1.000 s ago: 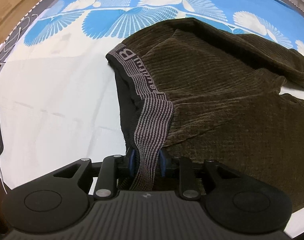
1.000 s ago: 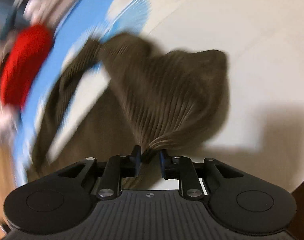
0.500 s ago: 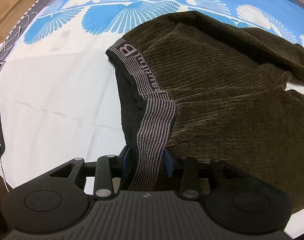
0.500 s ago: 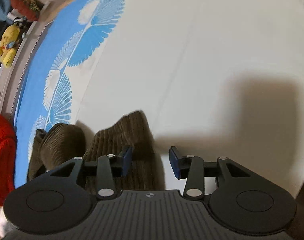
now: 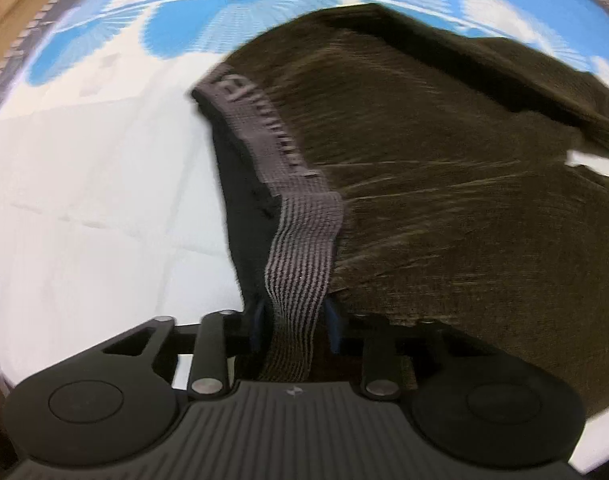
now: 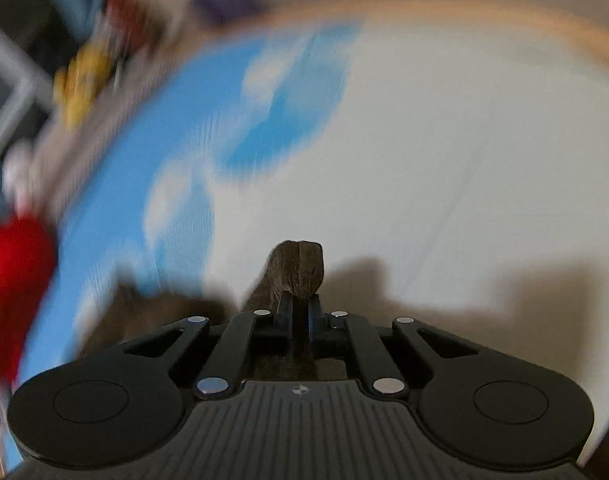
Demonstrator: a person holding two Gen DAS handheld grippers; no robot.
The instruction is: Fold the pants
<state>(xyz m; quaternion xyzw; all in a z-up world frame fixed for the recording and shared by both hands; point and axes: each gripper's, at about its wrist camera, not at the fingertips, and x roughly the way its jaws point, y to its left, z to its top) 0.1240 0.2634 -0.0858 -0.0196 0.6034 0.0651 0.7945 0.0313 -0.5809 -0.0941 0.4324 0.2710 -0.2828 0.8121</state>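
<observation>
Blue-and-white bedsheet (image 5: 84, 184) carries brown corduroy pants (image 5: 444, 200), spread, unfolded. Left claw (image 5: 294, 326) pinches their striped waistband (image 5: 304, 240); right claw (image 6: 300, 312) pinches a leg end. Folding barely started.

We see our right gripper (image 6: 299, 312) pinching a brown tuft of the pants (image 6: 298, 266) above the blurred white-and-blue bed sheet (image 6: 444, 152).

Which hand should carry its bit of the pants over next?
Probably the right. The right tool is shut on a raised pants end, while the left tool pins the waistband, anchoring it.
</observation>
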